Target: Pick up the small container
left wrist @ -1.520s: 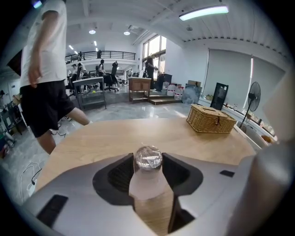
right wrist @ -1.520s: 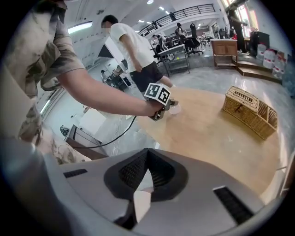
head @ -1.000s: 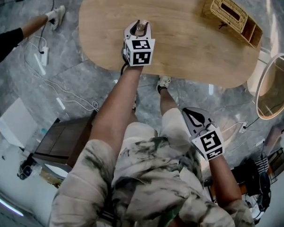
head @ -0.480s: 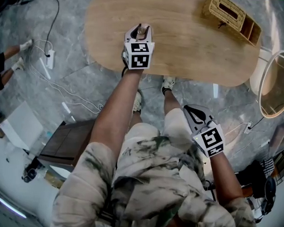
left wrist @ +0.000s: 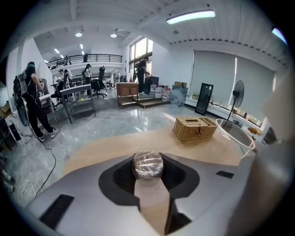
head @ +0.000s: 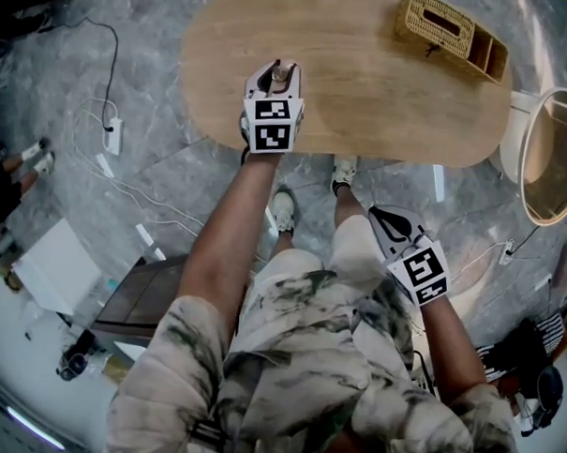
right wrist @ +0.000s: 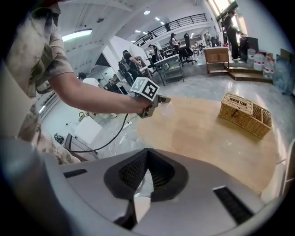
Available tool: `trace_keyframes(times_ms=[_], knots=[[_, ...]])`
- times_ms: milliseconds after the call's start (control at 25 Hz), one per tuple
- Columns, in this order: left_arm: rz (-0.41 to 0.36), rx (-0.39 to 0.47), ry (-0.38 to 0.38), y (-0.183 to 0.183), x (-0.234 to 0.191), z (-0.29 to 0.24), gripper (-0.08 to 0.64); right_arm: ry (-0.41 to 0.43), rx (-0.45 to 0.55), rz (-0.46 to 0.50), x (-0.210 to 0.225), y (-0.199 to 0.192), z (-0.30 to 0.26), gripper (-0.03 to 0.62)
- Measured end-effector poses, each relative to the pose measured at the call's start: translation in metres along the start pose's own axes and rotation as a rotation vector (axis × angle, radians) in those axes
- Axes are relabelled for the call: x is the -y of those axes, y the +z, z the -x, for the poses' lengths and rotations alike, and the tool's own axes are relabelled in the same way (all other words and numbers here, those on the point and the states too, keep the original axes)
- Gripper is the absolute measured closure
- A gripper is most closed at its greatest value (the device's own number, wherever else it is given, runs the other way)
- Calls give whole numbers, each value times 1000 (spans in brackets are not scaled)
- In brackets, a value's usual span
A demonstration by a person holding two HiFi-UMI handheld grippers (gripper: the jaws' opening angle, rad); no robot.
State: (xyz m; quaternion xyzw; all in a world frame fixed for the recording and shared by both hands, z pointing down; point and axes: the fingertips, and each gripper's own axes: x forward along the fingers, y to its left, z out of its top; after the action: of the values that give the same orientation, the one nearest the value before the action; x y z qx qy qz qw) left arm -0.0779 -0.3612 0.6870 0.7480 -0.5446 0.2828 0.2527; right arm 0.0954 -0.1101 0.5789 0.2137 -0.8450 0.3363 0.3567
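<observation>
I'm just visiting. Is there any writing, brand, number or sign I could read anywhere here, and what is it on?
No readable words or numbers anywhere.
On the left cube and the right cube: black-and-white square patterns, not writing.
On the wicker basket: a small dark mark on its lid, too blurred to read.
On the small container: clear, no label visible.

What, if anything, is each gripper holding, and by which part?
The left gripper holds the small container, clear and rounded, by its opposite sides, near the jaw tips. The right gripper holds nothing; its jaws are closed together.
</observation>
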Motion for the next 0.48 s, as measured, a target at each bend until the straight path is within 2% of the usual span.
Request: trace_keyframes(times_ms=[480], knots=[[-51, 27, -54, 33, 13, 69, 422, -44, 46, -5, -22, 5, 13, 572]])
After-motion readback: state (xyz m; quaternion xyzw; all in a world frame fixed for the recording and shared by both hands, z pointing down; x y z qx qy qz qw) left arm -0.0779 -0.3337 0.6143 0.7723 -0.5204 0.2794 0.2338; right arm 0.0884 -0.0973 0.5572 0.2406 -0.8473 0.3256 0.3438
